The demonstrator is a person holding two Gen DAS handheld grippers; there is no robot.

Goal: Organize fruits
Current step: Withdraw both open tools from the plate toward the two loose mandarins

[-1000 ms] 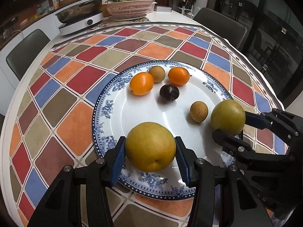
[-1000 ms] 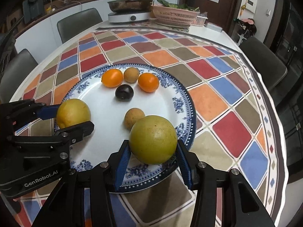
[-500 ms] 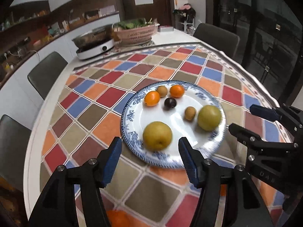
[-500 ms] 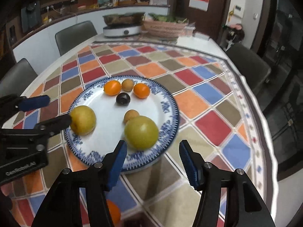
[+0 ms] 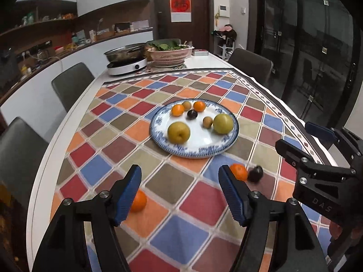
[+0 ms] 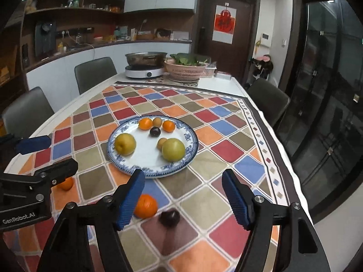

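Left hand-held gripper (image 5: 180, 189): jaws just opened wide, empty.
Right hand-held gripper (image 6: 183, 196): likewise parted, holding nothing.
Loose fruit: orange (image 6: 145, 205) and dark plum (image 6: 169, 218) lie on the surface below the right jaws, nearer that hand; another orange (image 5: 137, 201) sits by the left.
Plate (image 5: 229, 145): ahead, holding seven fruits.

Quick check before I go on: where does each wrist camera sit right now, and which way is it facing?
Left wrist view: rides the left tongs, looking down the table at the plate; own open blue pads frame it, right tongs at right edge.
Right wrist view: rides the right tongs, facing the same plate from further right; left tongs at left edge.
Shared: plate, two pears, loose orange and dark plum on the checked cloth, cooker, basket.
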